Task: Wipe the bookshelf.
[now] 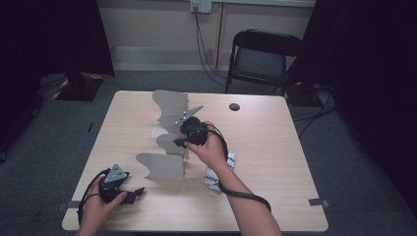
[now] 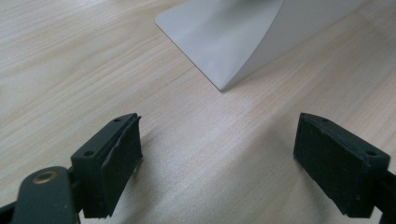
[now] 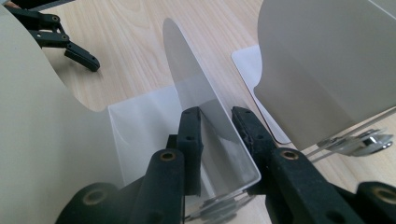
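Gripping seems the step now: the right gripper [image 3: 217, 122] has its jaws around one divider [image 3: 201, 93] at the frame's centre, nearly pinching it. Next, I think, a firm squeeze and careful lift. It is thin, translucent, upright, rounded on top. The left gripper [image 2: 217, 154], lower left, rests open, holding nothing.

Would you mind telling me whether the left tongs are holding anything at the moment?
No, the left tongs stand wide open over the bare table, with nothing between them.
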A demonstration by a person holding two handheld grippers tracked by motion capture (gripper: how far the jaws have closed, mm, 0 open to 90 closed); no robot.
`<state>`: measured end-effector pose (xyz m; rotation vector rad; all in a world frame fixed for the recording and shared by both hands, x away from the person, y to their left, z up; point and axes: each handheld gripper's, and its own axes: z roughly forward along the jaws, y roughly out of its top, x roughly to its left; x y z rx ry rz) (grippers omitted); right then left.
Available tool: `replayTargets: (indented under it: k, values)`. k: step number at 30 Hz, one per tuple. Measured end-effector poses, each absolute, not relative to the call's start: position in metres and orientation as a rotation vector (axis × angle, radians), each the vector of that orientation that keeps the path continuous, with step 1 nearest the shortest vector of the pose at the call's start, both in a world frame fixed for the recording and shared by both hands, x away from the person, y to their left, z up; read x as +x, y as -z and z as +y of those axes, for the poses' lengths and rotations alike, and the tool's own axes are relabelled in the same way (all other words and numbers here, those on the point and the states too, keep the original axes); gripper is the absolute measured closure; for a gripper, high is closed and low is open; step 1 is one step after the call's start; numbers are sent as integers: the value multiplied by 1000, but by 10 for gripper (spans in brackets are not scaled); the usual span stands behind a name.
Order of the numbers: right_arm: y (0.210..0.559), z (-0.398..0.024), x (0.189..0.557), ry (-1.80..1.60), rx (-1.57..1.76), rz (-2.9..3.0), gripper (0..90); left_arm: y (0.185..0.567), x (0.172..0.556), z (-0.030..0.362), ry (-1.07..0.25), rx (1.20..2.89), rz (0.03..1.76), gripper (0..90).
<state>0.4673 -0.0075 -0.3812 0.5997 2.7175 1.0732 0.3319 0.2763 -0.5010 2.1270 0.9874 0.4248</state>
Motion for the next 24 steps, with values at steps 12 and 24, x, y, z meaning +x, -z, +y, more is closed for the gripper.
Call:
replayTargets:
  k: [12, 24]
  values:
    - [378, -13, 466, -1056, 595, 2698, 737, 501, 332, 276, -424, 2127, 986, 145]
    - [376, -16, 464, -1098, 636, 2661, 737, 501, 332, 276, -424, 2128, 986, 144]
